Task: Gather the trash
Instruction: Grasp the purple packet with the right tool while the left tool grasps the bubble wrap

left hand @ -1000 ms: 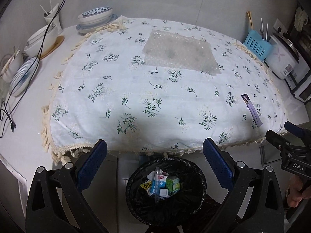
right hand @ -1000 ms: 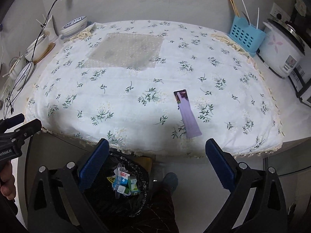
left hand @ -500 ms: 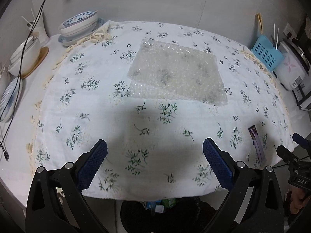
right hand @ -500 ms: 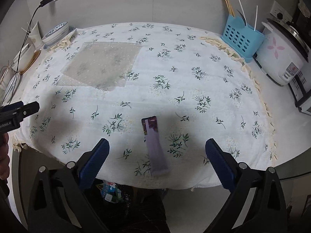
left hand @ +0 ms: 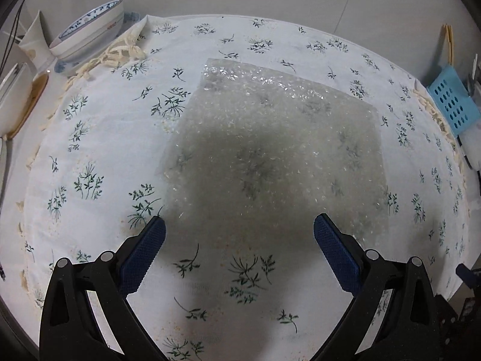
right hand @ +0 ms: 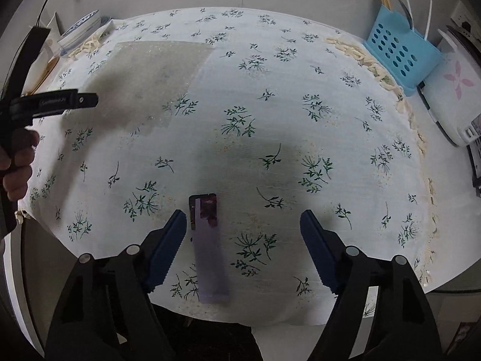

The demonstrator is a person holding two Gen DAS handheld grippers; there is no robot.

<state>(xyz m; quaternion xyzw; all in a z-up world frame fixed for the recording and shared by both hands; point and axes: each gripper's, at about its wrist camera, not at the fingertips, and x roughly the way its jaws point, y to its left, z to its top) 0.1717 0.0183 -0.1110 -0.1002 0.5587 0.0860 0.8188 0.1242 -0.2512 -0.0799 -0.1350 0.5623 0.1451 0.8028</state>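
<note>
1. The rice cooker (right hand: pixel 451 90) at three o'clock in the right wrist view is cut off by the picture's edge.
2. The person's hand (right hand: pixel 18 162) at nine o'clock shows only its fingers.
3. The purple wrapper (right hand: pixel 209 255) is partly blurred toward its near end.
4. The bowl (left hand: pixel 90 33) at ten o'clock in the left wrist view hides its base behind the tablecloth (left hand: pixel 90 138) fringe.
5. The bubble wrap (left hand: pixel 270 156) lies half in shadow.
6. The blue basket (left hand: pixel 454 102) is clipped at three o'clock.
</note>
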